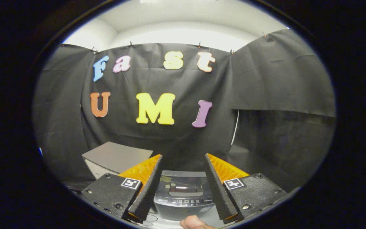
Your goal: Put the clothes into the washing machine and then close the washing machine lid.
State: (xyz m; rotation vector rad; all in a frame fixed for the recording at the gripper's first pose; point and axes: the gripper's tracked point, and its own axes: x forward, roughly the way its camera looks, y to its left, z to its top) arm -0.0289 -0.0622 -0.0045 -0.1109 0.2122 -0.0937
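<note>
My gripper (183, 156) is open, its two orange-backed fingers with black ribbed pads (148, 187) spread wide with nothing between them. Below and beyond the fingers, seen through the gap, stands a small grey top-loading washing machine (183, 198) with a dark glossy lid (183, 187) and a row of controls along its front edge. The lid looks flat and down, though the fingers hide its sides. No clothes are visible. A fingertip of a person's hand (194, 222) shows just under the machine, between the finger bases.
A grey box (114, 159) with a flat top sits to the left of the washing machine, behind the left finger. Black cloth walls (265, 95) close the booth at the back and on both sides.
</note>
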